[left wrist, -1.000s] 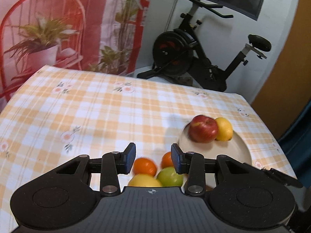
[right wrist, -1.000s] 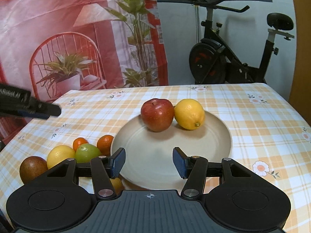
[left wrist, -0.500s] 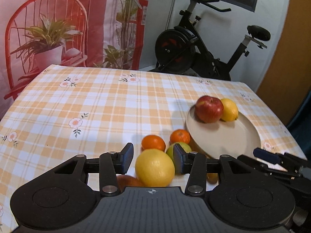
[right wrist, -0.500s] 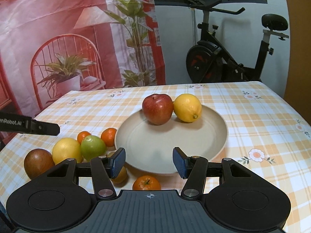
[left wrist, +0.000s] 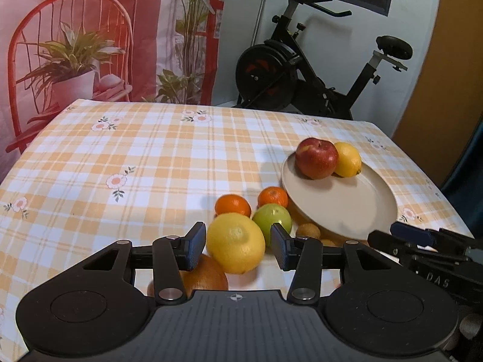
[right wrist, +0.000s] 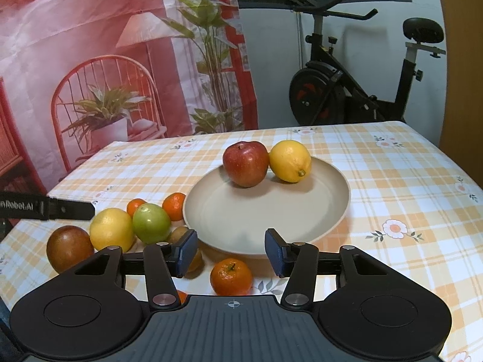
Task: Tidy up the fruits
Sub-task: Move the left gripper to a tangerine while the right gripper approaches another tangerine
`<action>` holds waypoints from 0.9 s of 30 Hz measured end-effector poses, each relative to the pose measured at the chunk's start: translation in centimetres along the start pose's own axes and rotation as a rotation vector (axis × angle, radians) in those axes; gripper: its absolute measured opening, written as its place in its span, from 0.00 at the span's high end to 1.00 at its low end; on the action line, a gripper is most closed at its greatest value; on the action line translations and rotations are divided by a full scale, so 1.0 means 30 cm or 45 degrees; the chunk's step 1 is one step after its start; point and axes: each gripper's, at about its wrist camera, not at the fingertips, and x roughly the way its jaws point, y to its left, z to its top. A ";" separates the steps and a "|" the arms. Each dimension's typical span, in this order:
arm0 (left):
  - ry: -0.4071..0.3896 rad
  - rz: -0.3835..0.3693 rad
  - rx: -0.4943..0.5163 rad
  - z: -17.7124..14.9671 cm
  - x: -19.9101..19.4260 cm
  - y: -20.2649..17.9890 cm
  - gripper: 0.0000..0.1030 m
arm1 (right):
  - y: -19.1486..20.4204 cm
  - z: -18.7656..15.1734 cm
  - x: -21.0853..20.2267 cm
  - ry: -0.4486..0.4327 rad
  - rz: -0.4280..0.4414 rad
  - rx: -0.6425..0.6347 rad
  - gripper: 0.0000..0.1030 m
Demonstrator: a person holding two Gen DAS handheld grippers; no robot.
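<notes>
Fruits loose beside plate point(right wrist: 338, 211), left tongs point(left wrist: 238, 246) parted around yellow lemon point(left wrist: 235, 247), right tongs point(right wrist: 231, 250) closing, empty.

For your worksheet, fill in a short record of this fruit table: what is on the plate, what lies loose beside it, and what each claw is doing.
On plate: red apple, lemon, touching
Loose on cloth: large yellow fruit, green fruit, mandarins, brown fruit
Left claw: open, either side of the large yellow fruit, not pressing
Right claw: closing, above a mandarin, not gripping
</notes>
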 end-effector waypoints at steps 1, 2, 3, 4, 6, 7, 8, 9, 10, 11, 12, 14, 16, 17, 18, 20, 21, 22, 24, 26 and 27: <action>0.004 -0.003 0.001 -0.006 -0.001 -0.002 0.52 | -0.001 -0.001 -0.003 -0.003 0.004 0.003 0.56; 0.008 -0.004 0.003 -0.010 -0.001 -0.004 0.52 | 0.000 -0.002 -0.005 -0.003 0.007 0.005 0.56; 0.010 -0.007 0.006 -0.014 -0.003 -0.008 0.52 | 0.001 -0.004 -0.008 -0.003 0.012 0.006 0.56; 0.011 -0.012 0.010 -0.018 -0.007 -0.012 0.52 | 0.001 -0.006 -0.011 -0.003 0.014 0.004 0.56; 0.004 -0.033 0.018 -0.022 -0.018 -0.021 0.52 | 0.004 -0.007 -0.018 -0.002 0.010 0.002 0.57; 0.000 -0.045 0.021 -0.023 -0.023 -0.025 0.52 | 0.003 -0.007 -0.022 -0.002 0.004 0.002 0.56; -0.004 -0.057 0.024 -0.025 -0.028 -0.030 0.52 | 0.002 -0.006 -0.025 -0.004 -0.004 0.003 0.56; -0.007 -0.070 0.028 -0.027 -0.034 -0.035 0.52 | -0.001 -0.006 -0.028 -0.006 -0.012 0.008 0.57; -0.007 -0.078 0.032 -0.030 -0.036 -0.040 0.52 | -0.006 -0.007 -0.031 -0.007 -0.018 0.014 0.57; -0.008 -0.083 0.038 -0.035 -0.039 -0.046 0.52 | -0.013 -0.008 -0.033 -0.009 -0.024 0.023 0.58; -0.007 -0.089 0.043 -0.040 -0.041 -0.050 0.52 | -0.020 -0.011 -0.034 -0.009 -0.027 0.032 0.59; 0.007 -0.104 0.054 -0.049 -0.038 -0.060 0.52 | -0.036 -0.020 -0.036 -0.001 -0.028 0.054 0.61; 0.015 -0.121 0.062 -0.055 -0.033 -0.068 0.52 | -0.048 -0.030 -0.038 0.004 -0.023 0.069 0.62; 0.019 -0.129 0.067 -0.057 -0.032 -0.075 0.52 | -0.051 -0.033 -0.039 0.004 -0.019 0.072 0.62; 0.023 -0.136 0.076 -0.059 -0.028 -0.083 0.52 | -0.053 -0.034 -0.041 0.003 -0.014 0.073 0.63; 0.035 -0.156 0.096 -0.062 -0.018 -0.100 0.52 | -0.057 -0.033 -0.042 0.000 -0.007 0.074 0.63; 0.044 -0.170 0.104 -0.064 -0.011 -0.109 0.52 | -0.058 -0.031 -0.044 -0.002 -0.005 0.073 0.63; 0.056 -0.185 0.110 -0.068 -0.005 -0.115 0.52 | -0.060 -0.030 -0.045 -0.005 -0.002 0.073 0.63; 0.088 -0.231 0.117 -0.077 0.012 -0.133 0.52 | -0.063 -0.030 -0.048 -0.011 0.006 0.077 0.63; 0.114 -0.263 0.127 -0.089 0.030 -0.150 0.52 | -0.072 -0.029 -0.049 -0.013 0.011 0.088 0.63; 0.127 -0.277 0.129 -0.093 0.040 -0.157 0.52 | -0.076 -0.030 -0.049 -0.013 0.014 0.094 0.63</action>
